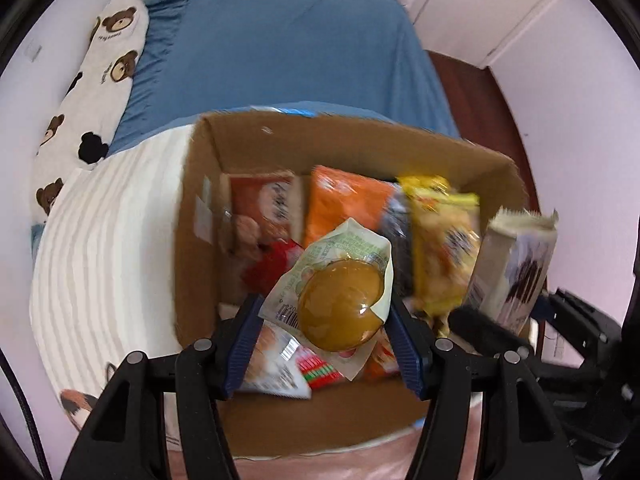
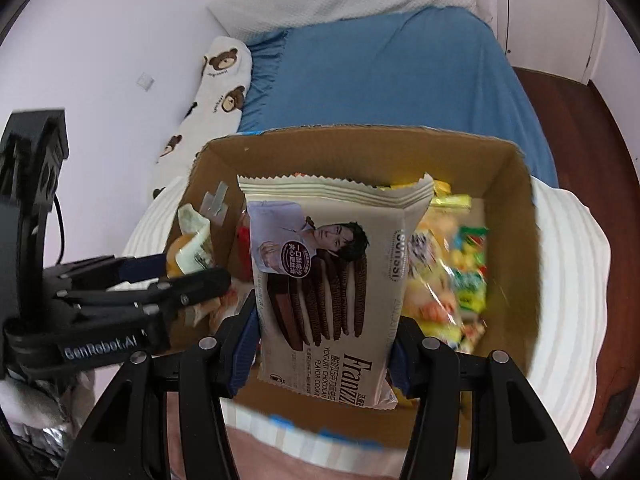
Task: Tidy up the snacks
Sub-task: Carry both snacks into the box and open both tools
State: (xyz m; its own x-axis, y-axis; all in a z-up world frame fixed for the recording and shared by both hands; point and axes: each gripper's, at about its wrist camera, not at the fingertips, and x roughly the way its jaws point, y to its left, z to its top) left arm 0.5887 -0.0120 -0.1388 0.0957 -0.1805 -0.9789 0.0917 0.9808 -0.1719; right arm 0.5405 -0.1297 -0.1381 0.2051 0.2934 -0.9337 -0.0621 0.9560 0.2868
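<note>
Item: we hold a bun packet (image 1: 340, 304) in left tongs (image 1: 320, 344), cookie pack (image 2: 324, 292) in right tongs (image 2: 320, 352), both clamped, above the box (image 1: 200, 220); next, sorting placement.

a bed (image 1: 280, 48) in a blue sheet carries a striped white blanket (image 1: 108, 248) at seven o'clock, a bear-print pillow (image 1: 96, 92) at ten, and an open cardboard box (image 1: 200, 240) near centre.

I record a brown cardboard box (image 1: 200, 240), a plain blue bedsheet (image 1: 280, 48), a white bolster (image 1: 96, 92) printed with brown bears, a white-and-cream striped blanket (image 1: 108, 240), and orange (image 1: 344, 200) and yellow (image 1: 444, 232) snack packets.
</note>
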